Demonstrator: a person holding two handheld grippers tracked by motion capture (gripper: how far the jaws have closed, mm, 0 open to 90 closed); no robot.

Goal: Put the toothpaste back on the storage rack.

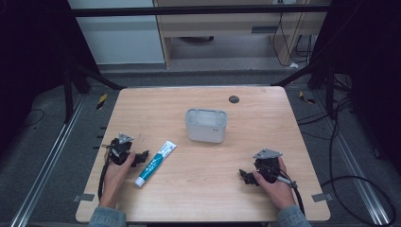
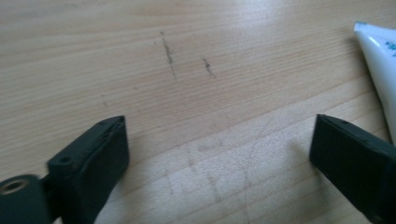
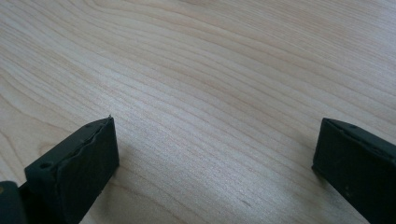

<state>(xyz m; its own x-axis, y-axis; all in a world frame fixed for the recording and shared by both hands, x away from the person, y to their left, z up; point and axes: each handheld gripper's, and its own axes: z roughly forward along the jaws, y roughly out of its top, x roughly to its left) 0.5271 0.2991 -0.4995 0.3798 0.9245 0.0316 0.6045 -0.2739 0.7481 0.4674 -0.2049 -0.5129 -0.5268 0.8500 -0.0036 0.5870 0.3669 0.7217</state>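
A white toothpaste tube (image 1: pixel 155 163) with teal print lies slantwise on the wooden table (image 1: pixel 198 194), its cap toward the front. Its flat end (image 2: pixel 380 65) shows at the right edge of the left gripper view. My left gripper (image 1: pixel 142 156) rests on the table just left of the tube, jaws wide apart over bare wood (image 2: pixel 219 140). My right gripper (image 1: pixel 243 175) sits at the front right, open too, with only wood grain between its jaws (image 3: pixel 215 140). A white rectangular tub (image 1: pixel 206 125) stands upright in the middle of the table.
A small dark round mark (image 1: pixel 233 99) sits near the table's far edge. Black frame bars (image 1: pixel 71 90) flank the table, and cables (image 1: pixel 359 184) trail over the floor at the right. Wooden furniture (image 1: pixel 227 28) stands beyond the far edge.
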